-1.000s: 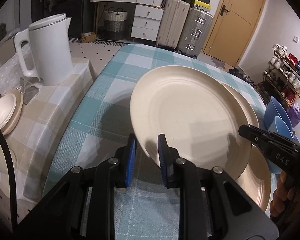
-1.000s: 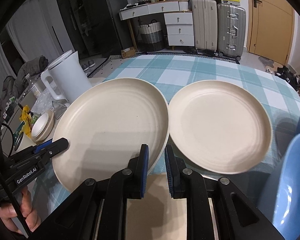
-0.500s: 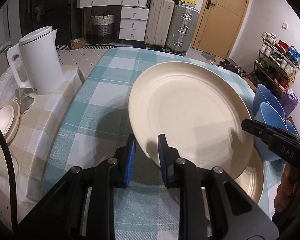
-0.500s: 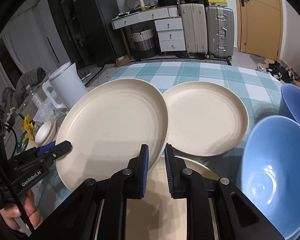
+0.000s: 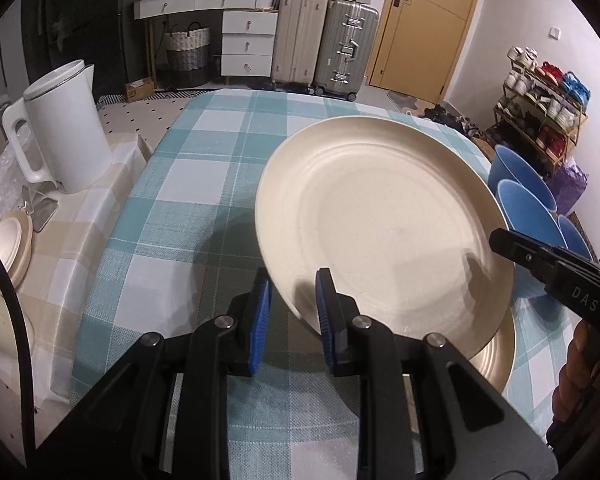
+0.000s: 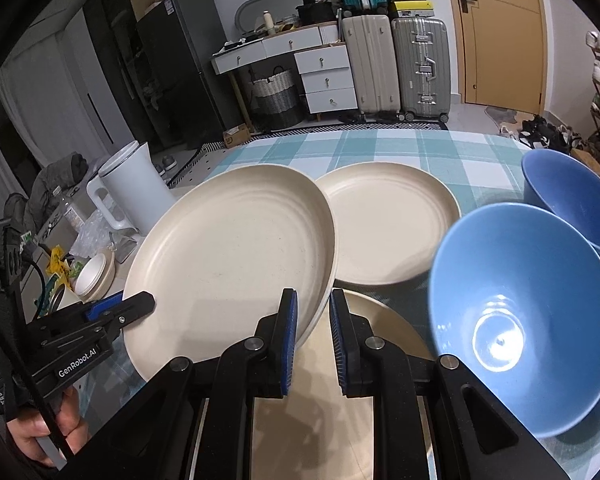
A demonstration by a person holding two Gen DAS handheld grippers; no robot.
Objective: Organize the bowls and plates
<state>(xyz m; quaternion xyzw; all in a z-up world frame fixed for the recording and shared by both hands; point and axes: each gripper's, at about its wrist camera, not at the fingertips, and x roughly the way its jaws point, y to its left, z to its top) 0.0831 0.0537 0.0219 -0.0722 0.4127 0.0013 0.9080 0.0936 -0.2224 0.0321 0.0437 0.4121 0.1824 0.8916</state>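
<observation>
Right wrist view: left hand-held gripper (image 6: pixel 138 304) reads "GenRobot.AI", gripping cream plate (image 6: pixel 232 264).

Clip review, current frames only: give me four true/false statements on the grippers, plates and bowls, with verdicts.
1. Both grippers clamp the same cream plate. True: left gripper and right gripper pinch opposite rims.
2. The held plate lies flat on the table. False: it is lifted and tilted above another plate.
3. The bowls are red. False: blue.
4. A white kettle stands on the side table. True.
</observation>
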